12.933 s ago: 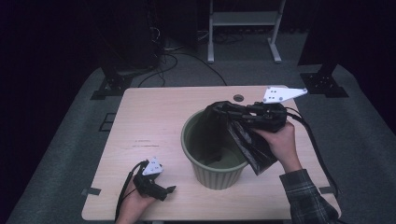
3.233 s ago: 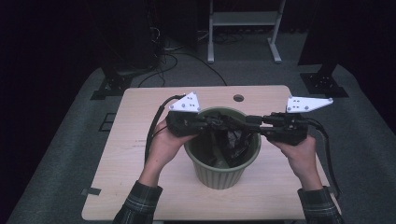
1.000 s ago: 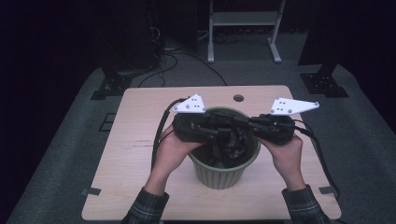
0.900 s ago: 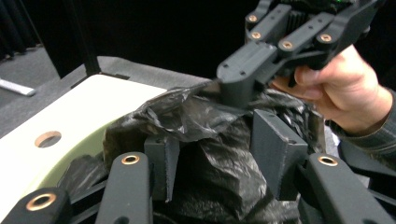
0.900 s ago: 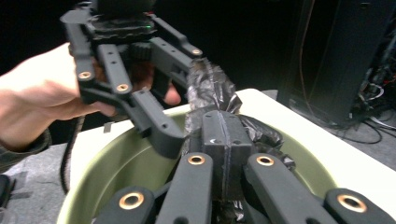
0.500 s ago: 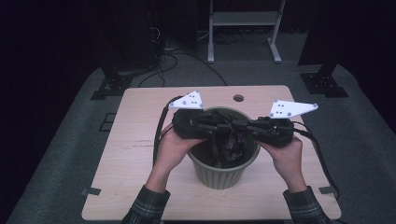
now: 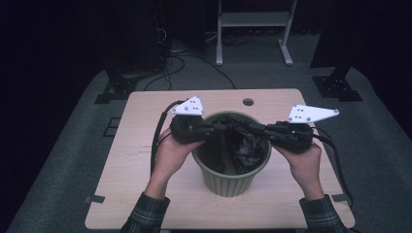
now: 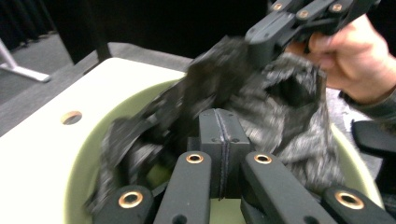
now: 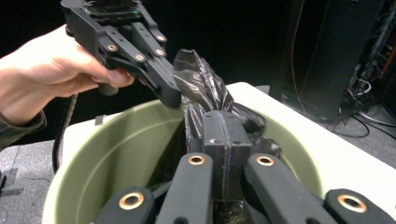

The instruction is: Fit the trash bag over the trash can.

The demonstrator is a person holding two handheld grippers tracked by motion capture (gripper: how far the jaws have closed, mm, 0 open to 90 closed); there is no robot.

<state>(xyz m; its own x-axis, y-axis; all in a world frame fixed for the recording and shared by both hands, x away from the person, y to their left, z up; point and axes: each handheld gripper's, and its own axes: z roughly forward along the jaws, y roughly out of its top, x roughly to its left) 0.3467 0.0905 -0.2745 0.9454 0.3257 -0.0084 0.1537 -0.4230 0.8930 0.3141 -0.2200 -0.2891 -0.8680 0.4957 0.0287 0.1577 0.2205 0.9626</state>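
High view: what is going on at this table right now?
A person holds a gripper in each hand over a green bin on the wooden table. Both grippers meet above the bin's mouth, each with its fingers pinched on a crumpled black plastic bag that hangs partly inside the bin. The left gripper has just been closing and is now shut on the bag; the right gripper grips it from the other side. The bag is not yet spread over the rim.
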